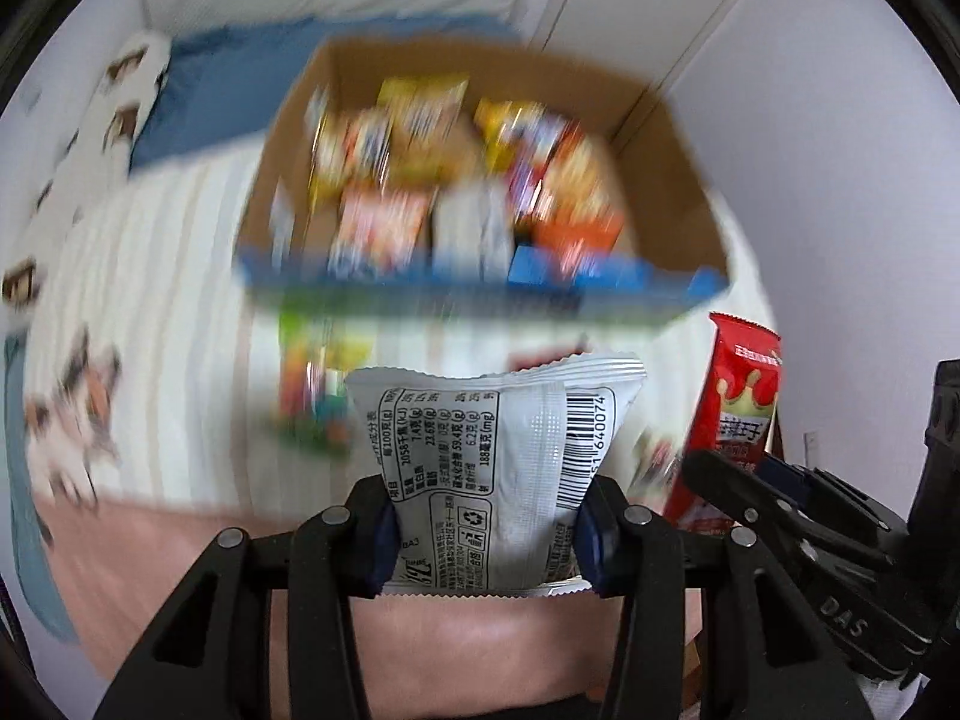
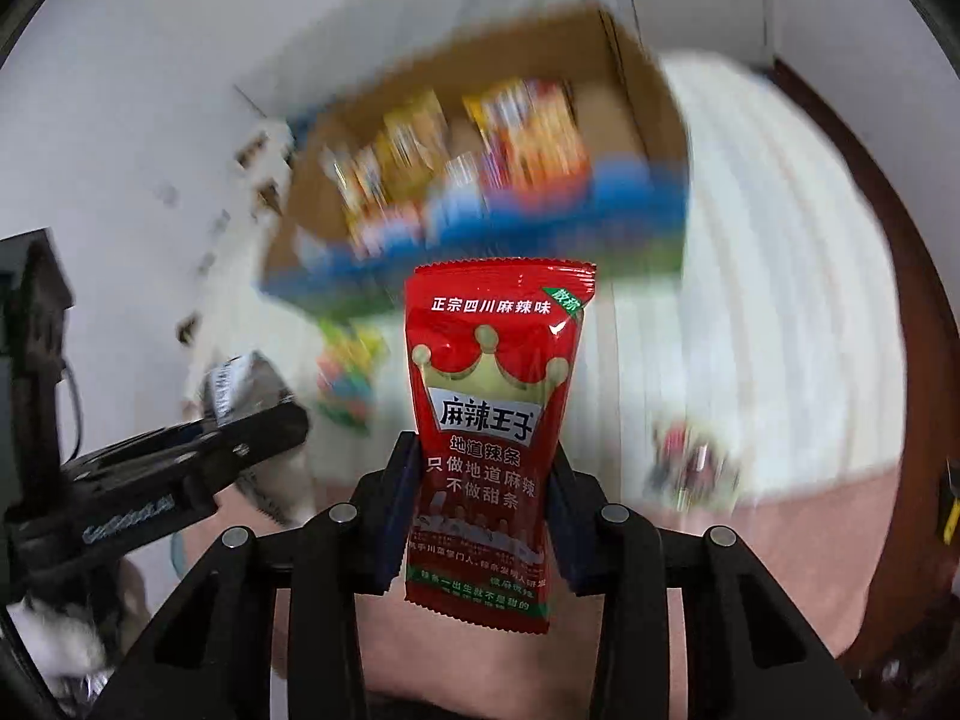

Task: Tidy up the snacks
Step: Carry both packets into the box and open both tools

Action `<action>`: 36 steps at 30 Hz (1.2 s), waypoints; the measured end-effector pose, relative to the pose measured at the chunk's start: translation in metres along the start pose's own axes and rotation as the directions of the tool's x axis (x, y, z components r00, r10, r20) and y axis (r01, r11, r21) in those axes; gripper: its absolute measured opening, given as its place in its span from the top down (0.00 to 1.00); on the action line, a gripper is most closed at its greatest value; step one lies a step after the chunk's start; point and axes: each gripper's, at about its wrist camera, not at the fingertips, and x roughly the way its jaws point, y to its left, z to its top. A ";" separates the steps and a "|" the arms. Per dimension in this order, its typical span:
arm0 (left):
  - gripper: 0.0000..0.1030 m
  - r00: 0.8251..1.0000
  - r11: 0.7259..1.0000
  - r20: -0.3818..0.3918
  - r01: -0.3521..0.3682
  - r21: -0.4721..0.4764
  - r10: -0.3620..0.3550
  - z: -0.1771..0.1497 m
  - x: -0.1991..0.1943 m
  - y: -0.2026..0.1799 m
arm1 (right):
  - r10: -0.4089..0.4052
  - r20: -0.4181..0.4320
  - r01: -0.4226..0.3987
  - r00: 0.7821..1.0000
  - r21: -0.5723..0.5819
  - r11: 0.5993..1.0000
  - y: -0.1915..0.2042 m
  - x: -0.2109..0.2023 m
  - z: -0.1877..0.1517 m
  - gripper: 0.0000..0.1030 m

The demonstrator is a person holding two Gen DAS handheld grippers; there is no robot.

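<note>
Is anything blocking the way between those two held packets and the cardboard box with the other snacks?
Nothing visible does. The silver packet in the left gripper and the red packet in the right gripper are held in the air, and the cardboard box beyond them is open on top.

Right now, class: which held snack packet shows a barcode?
The silver-white packet in the left gripper; the red packet in the right gripper shows a crown.

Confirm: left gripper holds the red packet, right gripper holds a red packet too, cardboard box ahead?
Not quite. The left gripper holds a white packet, printed with a barcode, as the left wrist view shows. The right gripper does hold a red packet, and the cardboard box is ahead.
</note>
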 end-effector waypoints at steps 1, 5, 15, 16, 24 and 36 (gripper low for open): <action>0.58 1.000 1.000 0.014 -0.011 0.019 0.011 0.015 -0.008 0.002 | 0.000 0.033 0.001 0.999 -0.022 1.000 0.006 -0.010 0.019 0.60; 0.58 0.991 0.987 0.068 -0.124 0.099 0.118 0.086 -0.022 0.000 | -0.065 0.089 0.072 0.994 -0.076 0.994 0.005 -0.036 0.080 0.60; 0.58 0.906 0.909 -0.160 -0.353 0.222 0.391 0.173 0.078 0.046 | -0.259 -0.058 0.253 0.964 -0.088 0.963 -0.014 0.057 0.189 0.60; 0.58 0.896 0.903 -0.177 -0.365 0.228 0.407 0.174 0.090 0.053 | -0.270 -0.074 0.262 0.960 -0.093 0.960 -0.013 0.070 0.190 0.60; 0.53 0.813 0.880 -0.344 -0.401 0.255 0.470 0.164 0.159 0.089 | -0.330 -0.235 0.318 0.914 -0.088 0.944 -0.041 0.132 0.175 0.39; 0.15 0.881 0.953 -0.363 -0.279 0.117 0.303 0.166 0.165 0.104 | -0.272 -0.243 0.265 0.931 -0.063 0.962 -0.038 0.133 0.166 0.12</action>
